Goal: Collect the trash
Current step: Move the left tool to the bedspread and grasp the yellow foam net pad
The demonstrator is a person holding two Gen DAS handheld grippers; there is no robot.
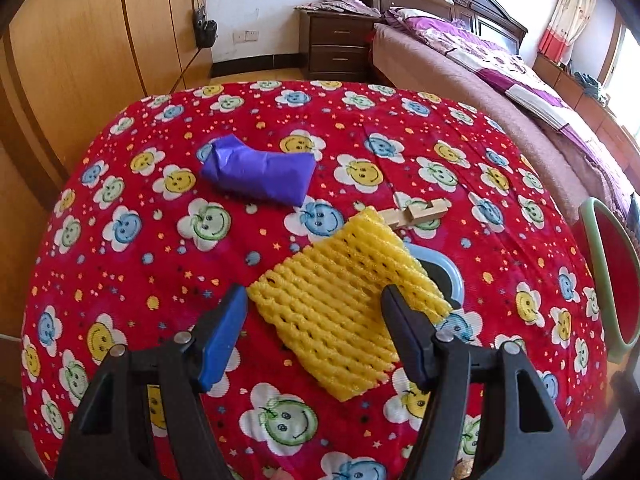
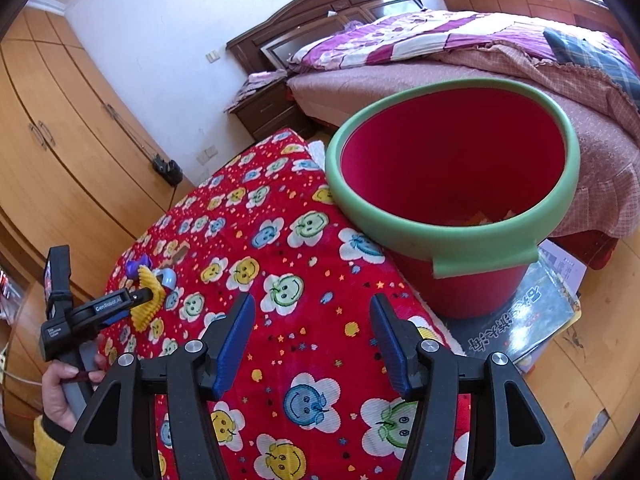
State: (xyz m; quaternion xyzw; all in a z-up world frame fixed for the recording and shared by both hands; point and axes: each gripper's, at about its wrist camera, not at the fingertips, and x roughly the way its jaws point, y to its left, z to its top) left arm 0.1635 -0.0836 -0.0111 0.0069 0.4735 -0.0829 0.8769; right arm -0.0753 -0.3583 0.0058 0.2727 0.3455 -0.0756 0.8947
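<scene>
Straddling the foam net (image 1: 340, 312), left gripper (image 1: 316, 308) has jaws spread, not pinching yet. Right gripper (image 2: 312, 316), spread & empty, waits nr bucket (image 2: 472, 240).

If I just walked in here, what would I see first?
Probably the bright red cloth covered in smiley-face flowers, spread over the whole table. On it lies a yellow foam fruit net between the open fingers of the left gripper, with a crumpled purple bag farther back. Beside the table stands a big red bucket with a green rim.
</scene>
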